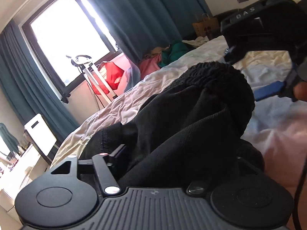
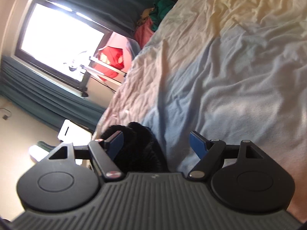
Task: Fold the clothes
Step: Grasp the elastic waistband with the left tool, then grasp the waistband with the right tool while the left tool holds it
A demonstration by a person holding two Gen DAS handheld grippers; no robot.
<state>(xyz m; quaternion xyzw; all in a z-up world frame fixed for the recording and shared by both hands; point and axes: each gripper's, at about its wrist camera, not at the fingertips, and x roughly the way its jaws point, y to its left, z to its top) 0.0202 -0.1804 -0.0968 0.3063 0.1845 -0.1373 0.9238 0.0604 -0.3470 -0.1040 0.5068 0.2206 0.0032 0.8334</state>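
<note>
A black knit garment [image 1: 191, 115] lies bunched on the pale bed sheet [image 1: 124, 99]. In the left wrist view it fills the gap of my left gripper [image 1: 180, 153]. The jaws stand wide and open, the left finger [image 1: 117, 153] clear of the cloth, the right one buried under it. My right gripper [image 1: 249, 72] hovers at the far end of the garment, a blue pad [image 1: 268, 92] showing beside a person's fingertip [image 1: 301, 92]. In the right wrist view my right gripper [image 2: 157, 143] is open. The black garment [image 2: 138, 149] sits by its left pad [image 2: 117, 141], unpinched.
The wrinkled bed sheet [image 2: 230, 76] stretches away ahead. A pile of teal and pink clothes [image 1: 168, 53] lies at the bed's far edge. Beside the bed stand a white rack with a red item [image 1: 109, 76], a bright window [image 1: 67, 38] and a paper bag [image 1: 205, 26].
</note>
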